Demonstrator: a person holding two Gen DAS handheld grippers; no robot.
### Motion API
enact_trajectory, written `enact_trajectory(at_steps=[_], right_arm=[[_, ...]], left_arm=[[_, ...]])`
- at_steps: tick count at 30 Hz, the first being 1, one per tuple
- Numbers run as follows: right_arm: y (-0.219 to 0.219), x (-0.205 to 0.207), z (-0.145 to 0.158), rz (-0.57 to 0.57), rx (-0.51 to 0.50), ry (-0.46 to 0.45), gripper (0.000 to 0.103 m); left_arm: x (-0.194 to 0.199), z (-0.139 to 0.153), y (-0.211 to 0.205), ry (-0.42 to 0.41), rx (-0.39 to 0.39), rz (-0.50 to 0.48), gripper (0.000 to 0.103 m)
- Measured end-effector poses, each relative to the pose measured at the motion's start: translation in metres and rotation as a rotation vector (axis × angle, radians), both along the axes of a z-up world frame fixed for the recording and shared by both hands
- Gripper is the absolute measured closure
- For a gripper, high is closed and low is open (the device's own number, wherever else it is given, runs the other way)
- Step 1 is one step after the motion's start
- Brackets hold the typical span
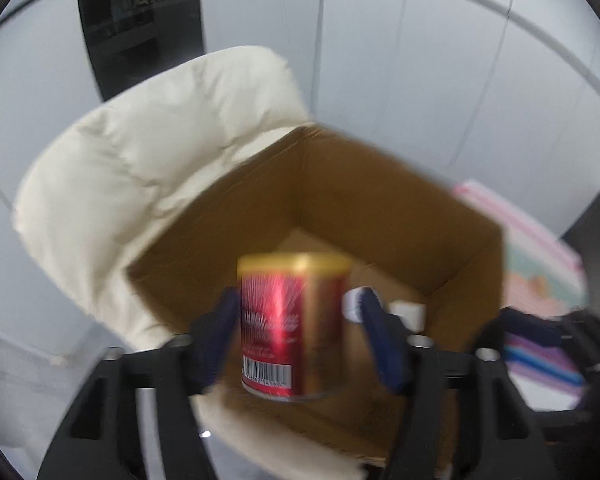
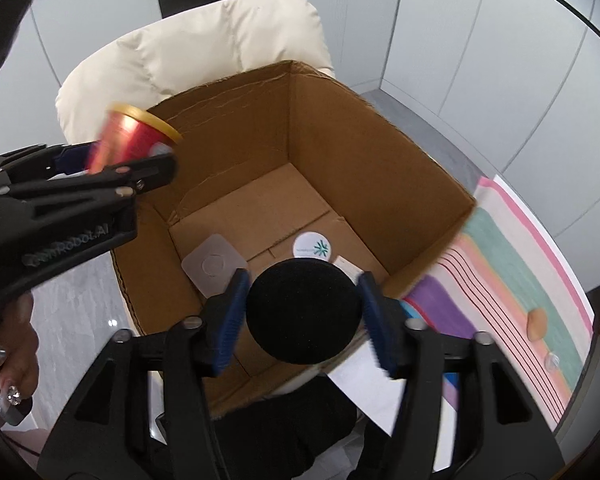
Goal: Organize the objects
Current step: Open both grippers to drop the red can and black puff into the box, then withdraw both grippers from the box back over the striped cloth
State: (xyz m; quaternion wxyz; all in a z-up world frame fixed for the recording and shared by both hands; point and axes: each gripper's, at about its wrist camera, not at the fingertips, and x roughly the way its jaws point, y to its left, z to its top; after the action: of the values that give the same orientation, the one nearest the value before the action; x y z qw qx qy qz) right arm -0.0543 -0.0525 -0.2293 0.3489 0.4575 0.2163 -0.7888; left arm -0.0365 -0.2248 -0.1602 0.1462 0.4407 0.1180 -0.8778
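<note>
An open cardboard box (image 1: 340, 184) (image 2: 340, 140) rests on a cream cushioned chair (image 1: 140, 152). A red can with a gold lid (image 1: 294, 320) (image 2: 136, 136) hangs blurred over the box's near left corner, between the fingers of my left gripper (image 1: 296, 296) (image 2: 132, 148). A gap shows on each side of the can, so the jaws are open. My right gripper (image 2: 304, 278) is above the box's near edge with a black round foam object (image 2: 304, 312) between its blue pads (image 2: 230, 320), and a thin gap shows on either side.
On the box floor lie a grey square pad (image 2: 214, 266), a white disc with a teal logo (image 2: 312, 246) and a small white piece (image 2: 350, 266). A striped pastel cloth (image 2: 512, 272) with a small orange item (image 2: 537, 322) lies right of the box. A person's hand (image 2: 16, 344) holds the left gripper.
</note>
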Motion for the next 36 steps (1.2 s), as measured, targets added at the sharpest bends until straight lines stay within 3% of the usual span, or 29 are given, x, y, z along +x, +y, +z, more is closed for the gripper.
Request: enact_trajectory(at_steps=[1,2,6,16,29,36], right_arm=[[-0.002,-0.001,-0.002,-0.004,0.016,0.001,0.007],[-0.002,-0.001,-0.003,-0.009,0.019,0.010,0.005],[0.002,-0.002,0.000,-0.012,-0.013,0.015,0.005],[0.008,-0.005,-0.001,-0.031,-0.033,-0.015,0.005],[0.014,-0.002,0.002,-0.064,-0.036,-0.011,0.005],[0.019,0.014,0.009,-0.077,-0.029,0.008,0.005]], left_arm=[[0.001,0.002,0.000,0.005,0.001,-0.001,0.010],[0.001,0.005,0.001,0.009,-0.021,0.005,0.004],[0.004,0.014,0.010,0.039,-0.113,-0.008,0.004],[0.002,0.010,0.002,0.003,-0.049,0.004,0.004],[0.007,0.018,0.006,-0.011,-0.088,0.006,0.004],[0.022,0.040,0.014,-0.001,-0.160,0.016,0.004]])
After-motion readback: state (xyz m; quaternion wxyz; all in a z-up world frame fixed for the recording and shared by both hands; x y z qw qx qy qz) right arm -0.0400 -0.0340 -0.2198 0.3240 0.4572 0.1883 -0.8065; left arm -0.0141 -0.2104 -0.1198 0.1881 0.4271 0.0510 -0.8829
